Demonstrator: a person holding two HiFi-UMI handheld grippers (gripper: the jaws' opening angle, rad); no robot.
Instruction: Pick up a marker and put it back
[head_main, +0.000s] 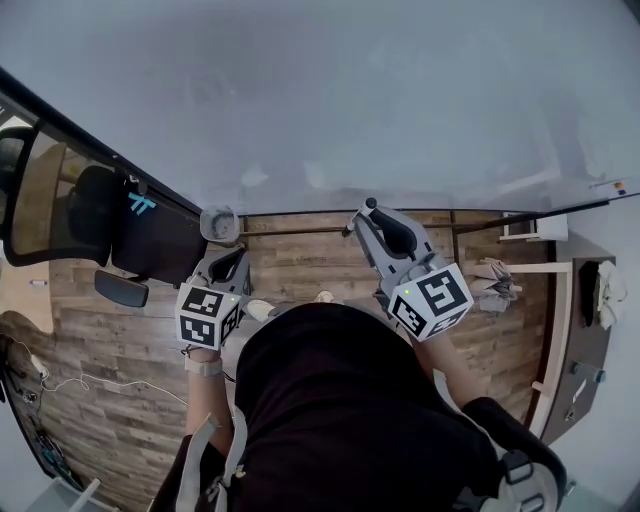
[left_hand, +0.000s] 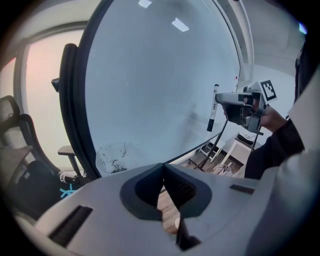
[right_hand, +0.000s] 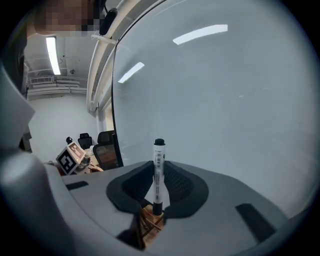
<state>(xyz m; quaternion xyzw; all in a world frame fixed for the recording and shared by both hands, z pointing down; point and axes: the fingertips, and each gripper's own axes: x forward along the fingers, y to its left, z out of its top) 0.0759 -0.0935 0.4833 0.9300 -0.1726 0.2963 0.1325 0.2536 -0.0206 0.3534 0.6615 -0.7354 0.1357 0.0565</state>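
Right gripper (right_hand: 157, 189) clamps the marker (right_hand: 158, 167) mid-barrel, upright, just off the whiteboard (right_hand: 225, 100) near its lower edge, presumably ready for setting it back there, while the left gripper (left_hand: 168, 186) hangs aside, jaws together on nothing, apparently unneeded.

You wear a black top (head_main: 340, 400) and a pale wristband (head_main: 204, 366). Your left gripper (head_main: 228, 256) and right gripper (head_main: 376, 216) are grey, black-padded, each with a black-and-white marker cube (head_main: 432, 298).

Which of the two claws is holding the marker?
The right claw: a marker stands upright, clamped between its jaws. The left claw is shut on nothing.
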